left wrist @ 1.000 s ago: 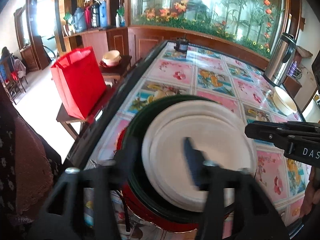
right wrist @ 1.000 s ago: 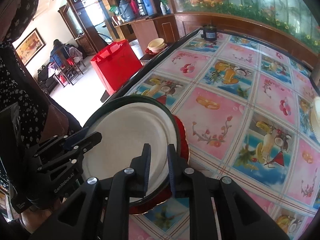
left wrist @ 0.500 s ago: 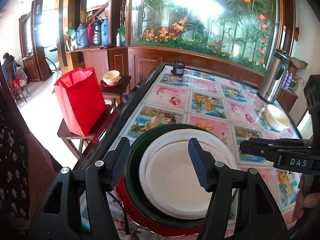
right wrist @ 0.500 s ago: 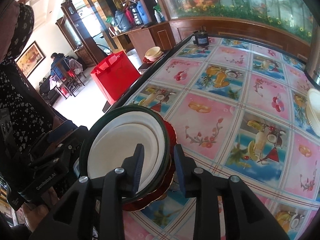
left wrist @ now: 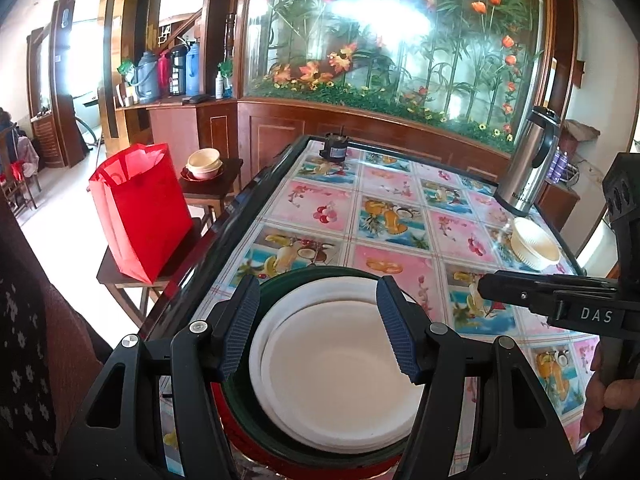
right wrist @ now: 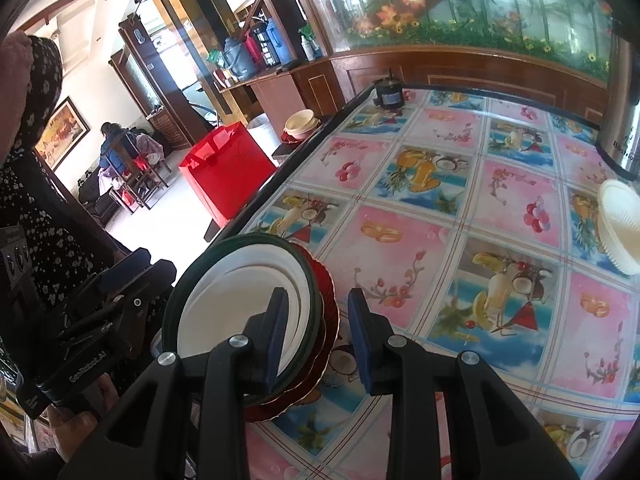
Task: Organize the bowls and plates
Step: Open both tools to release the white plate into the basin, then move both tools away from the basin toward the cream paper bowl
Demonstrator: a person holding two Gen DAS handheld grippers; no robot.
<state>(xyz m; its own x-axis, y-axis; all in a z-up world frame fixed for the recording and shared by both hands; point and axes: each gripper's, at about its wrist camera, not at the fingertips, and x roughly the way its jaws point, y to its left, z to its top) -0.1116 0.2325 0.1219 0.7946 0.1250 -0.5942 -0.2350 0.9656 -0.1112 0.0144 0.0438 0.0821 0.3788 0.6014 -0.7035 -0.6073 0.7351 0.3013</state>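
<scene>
Resting at the near left corner of the table, the plate stack comprises 2 white plates nested inside a dark green plate, itself set on a red scalloped plate. A cream ribbed bowl sits well apart, near the far right edge, just beside a steel flask.

Handling, as judged: the white plates look thin and light, probably disposable, so they would flex and slide on one another; the green and red plates appear stiffer and may be slippery at the glaze. Hold is best taken at the rim, one finger above and one below, at an exposed edge. The bowl's ribbed wall offers a firmer purchase.

Left gripper: jaws open, empty, hovering above the stack with the white plates seen between the fingers, no pad touching.

Right gripper: jaws have just been opening and now stand partly apart; nothing is pressed between them. Its left finger overlaps the stack's right rim in view, while the gap lies over the tablecloth beside the red plate. Contact cannot be told.
</scene>
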